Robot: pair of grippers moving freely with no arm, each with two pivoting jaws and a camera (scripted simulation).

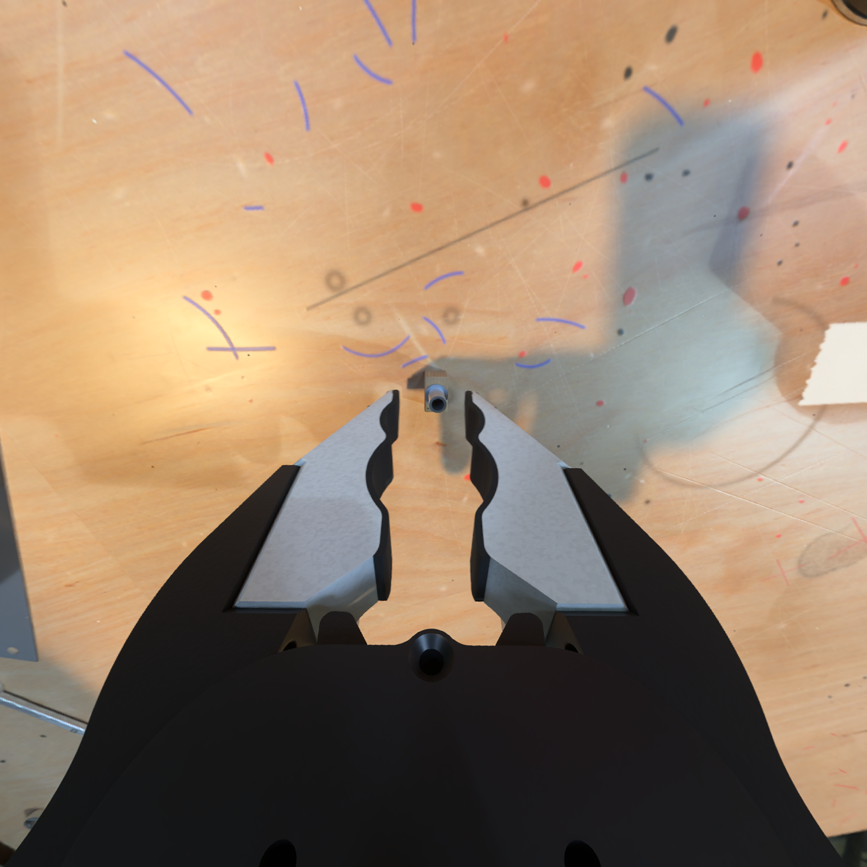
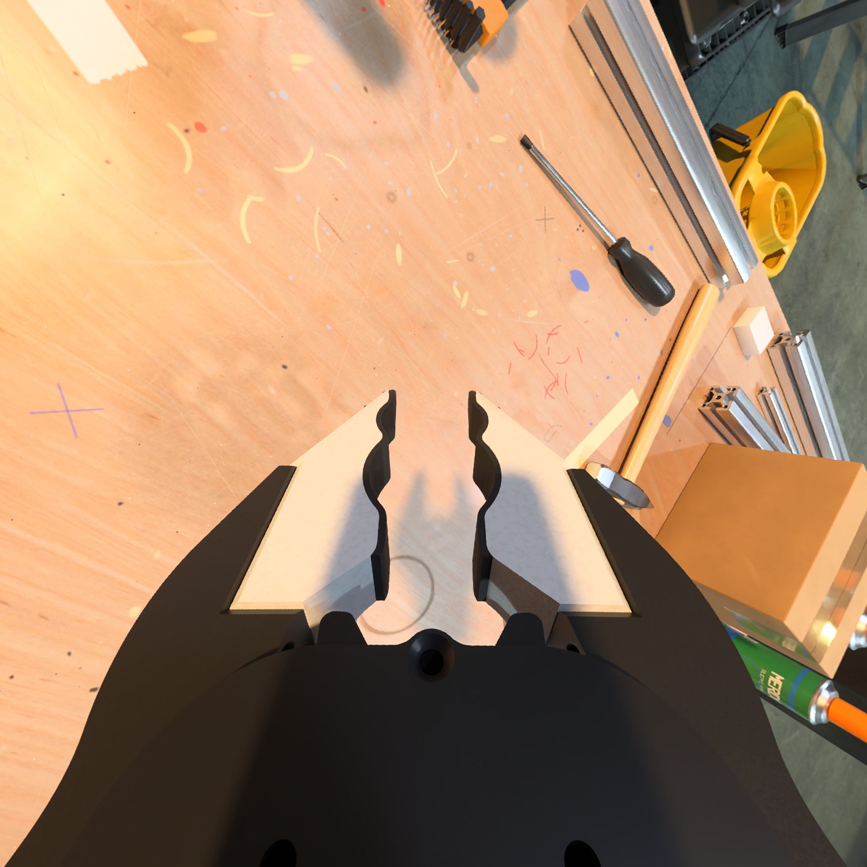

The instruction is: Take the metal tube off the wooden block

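Note:
In the left wrist view a small grey metal tube (image 1: 437, 402) stands upright on a small wooden block (image 1: 435, 376) on the workbench, its open end facing the camera. My left gripper (image 1: 432, 397) is open, high above the tube, and the tube shows in the gap between the fingertips. In the right wrist view my right gripper (image 2: 432, 398) is open and empty above bare benchtop. The tube and block do not show in the right wrist view.
A white sheet (image 1: 840, 370) lies at the right and a metal bracket (image 1: 14, 586) at the left edge. The right wrist view shows a screwdriver (image 2: 605, 230), a hammer (image 2: 657, 394), a cardboard box (image 2: 769, 549), aluminium profiles (image 2: 666, 131), a bit holder (image 2: 469, 19) and the bench's right edge.

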